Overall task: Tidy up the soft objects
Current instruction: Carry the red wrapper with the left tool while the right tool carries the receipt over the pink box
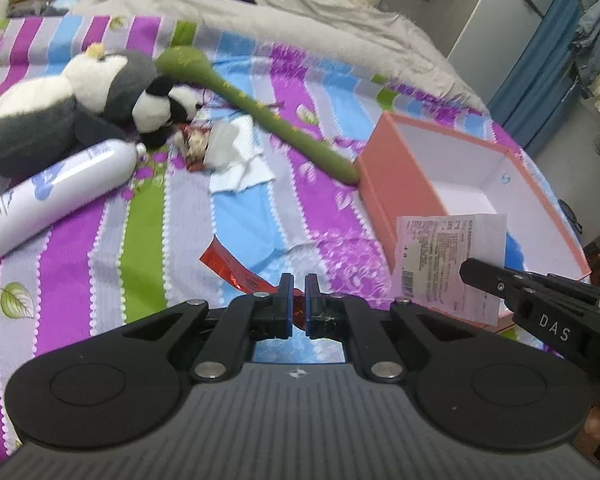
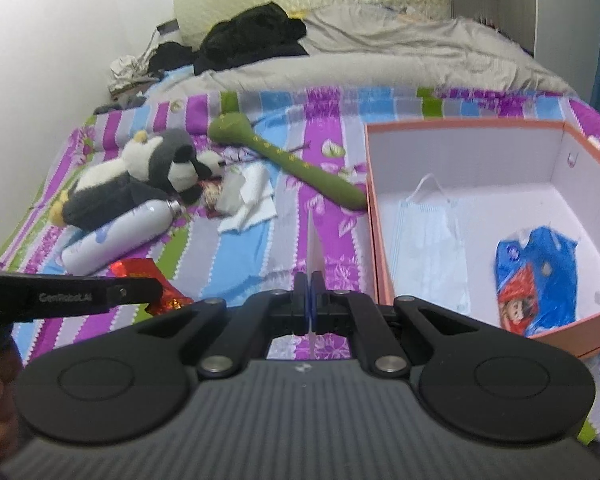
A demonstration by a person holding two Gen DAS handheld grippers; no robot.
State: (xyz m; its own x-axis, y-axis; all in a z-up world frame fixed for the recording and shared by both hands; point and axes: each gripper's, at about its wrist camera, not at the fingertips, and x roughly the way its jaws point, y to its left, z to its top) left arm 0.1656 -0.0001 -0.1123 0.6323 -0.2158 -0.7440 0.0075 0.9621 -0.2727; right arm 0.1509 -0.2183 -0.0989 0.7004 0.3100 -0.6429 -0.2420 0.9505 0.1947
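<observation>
**Two flat scraps pinched, box waiting on the right**

The left gripper (image 1: pixel 299 286) is pinched nearly closed on a red foil wrapper (image 1: pixel 236 266), whose tail trails over the striped bedspread (image 1: pixel 260 216). The right gripper (image 2: pixel 309 284) is clamped tight on a thin white printed sheet (image 1: pixel 448 260), seen edge-on between its pads in its own view. The pink box (image 2: pixel 374 216) sits just to the right, open-topped, already holding a face mask (image 2: pixel 428 248) and a blue packet (image 2: pixel 540 276).

To do this step well, I judge each scrap should be carried clear above the box's near wall before the pads part, since limp foil and paper can snag on the rim.

Open bedspread lies ahead. The green plush snake (image 1: pixel 260 108) touches the box's left side, and the plush penguin (image 1: pixel 52 112), small panda (image 1: pixel 160 104) and white bottle (image 1: pixel 56 192) crowd the far left
</observation>
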